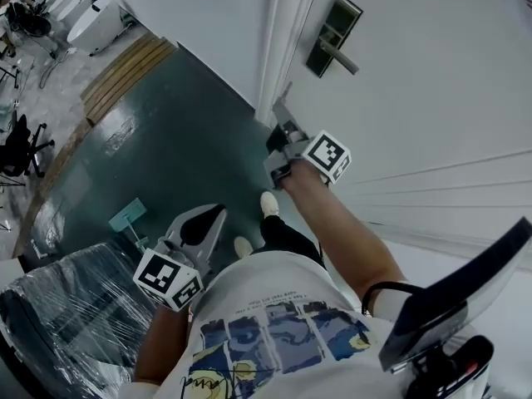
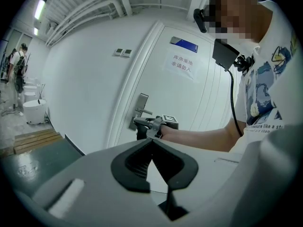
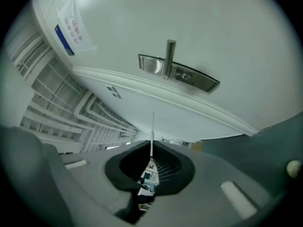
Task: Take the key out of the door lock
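Observation:
The key (image 3: 152, 126) is a thin metal blade seen edge-on, poking out from between my right gripper's (image 3: 151, 148) shut jaws, with a small tag behind it. It is out in the air, apart from the steel lock plate and lever handle (image 3: 180, 72) on the white door. In the head view my right gripper (image 1: 281, 127) is held below the lock plate (image 1: 334, 36), near the door's edge. My left gripper (image 1: 214, 216) hangs lower by my body, shut and holding nothing. The left gripper view shows its jaws (image 2: 151, 142) meeting, and beyond them the right gripper (image 2: 147, 126) beside the lock plate (image 2: 138, 110).
The white door (image 1: 432, 98) fills the right. The dark green floor (image 1: 166, 131) lies below it, with wooden planks (image 1: 125, 69) and white toilets (image 1: 96, 19) at the far left. A plastic-wrapped dark bundle (image 1: 58, 306) stands near my left side. A paper notice (image 2: 181, 63) is on the door.

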Motion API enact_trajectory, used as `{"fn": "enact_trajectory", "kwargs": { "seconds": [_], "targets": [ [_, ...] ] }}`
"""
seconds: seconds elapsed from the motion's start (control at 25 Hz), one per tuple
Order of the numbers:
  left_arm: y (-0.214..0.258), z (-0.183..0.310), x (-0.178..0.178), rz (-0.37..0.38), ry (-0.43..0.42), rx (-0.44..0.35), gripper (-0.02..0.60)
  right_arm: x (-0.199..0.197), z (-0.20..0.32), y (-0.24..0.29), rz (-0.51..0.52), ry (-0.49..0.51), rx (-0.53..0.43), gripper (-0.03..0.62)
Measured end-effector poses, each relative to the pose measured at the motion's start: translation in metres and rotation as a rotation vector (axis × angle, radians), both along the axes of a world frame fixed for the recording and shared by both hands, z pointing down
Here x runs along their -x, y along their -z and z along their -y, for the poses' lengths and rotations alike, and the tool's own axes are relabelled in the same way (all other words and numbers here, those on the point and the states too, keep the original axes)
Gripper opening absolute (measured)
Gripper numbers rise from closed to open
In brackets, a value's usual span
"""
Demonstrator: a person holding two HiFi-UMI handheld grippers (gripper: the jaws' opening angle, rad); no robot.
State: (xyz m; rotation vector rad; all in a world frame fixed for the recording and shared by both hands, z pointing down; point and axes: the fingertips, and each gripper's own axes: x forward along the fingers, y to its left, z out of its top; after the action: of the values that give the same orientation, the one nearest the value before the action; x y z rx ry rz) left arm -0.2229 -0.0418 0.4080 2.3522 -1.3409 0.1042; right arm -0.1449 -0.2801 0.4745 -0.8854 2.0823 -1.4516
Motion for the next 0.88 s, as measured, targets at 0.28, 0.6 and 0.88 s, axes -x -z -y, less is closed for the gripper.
{"fn": "enact_trajectory", "kwargs": {
  "seconds": [0.28, 0.6, 0.88],
  "targets": [
    [0.002, -0.008, -0.002, -0.011, -0.016, -0.023, 0.005, 0.001, -0.051, 0.021, -0.262, 0.160, -0.160, 0.021],
    [0.002, -0.008, -0.015, -0.021, -0.059, -0.037, 0.005, -0.019, -0.096, 0.036, -0.476, 0.274, -0.302, 0.021],
    [0.007, -0.003, -0.023, -0.034, -0.086, -0.027, 0.005, -0.038, -0.125, 0.044, -0.551, 0.321, -0.349, 0.021]
  ]
}}
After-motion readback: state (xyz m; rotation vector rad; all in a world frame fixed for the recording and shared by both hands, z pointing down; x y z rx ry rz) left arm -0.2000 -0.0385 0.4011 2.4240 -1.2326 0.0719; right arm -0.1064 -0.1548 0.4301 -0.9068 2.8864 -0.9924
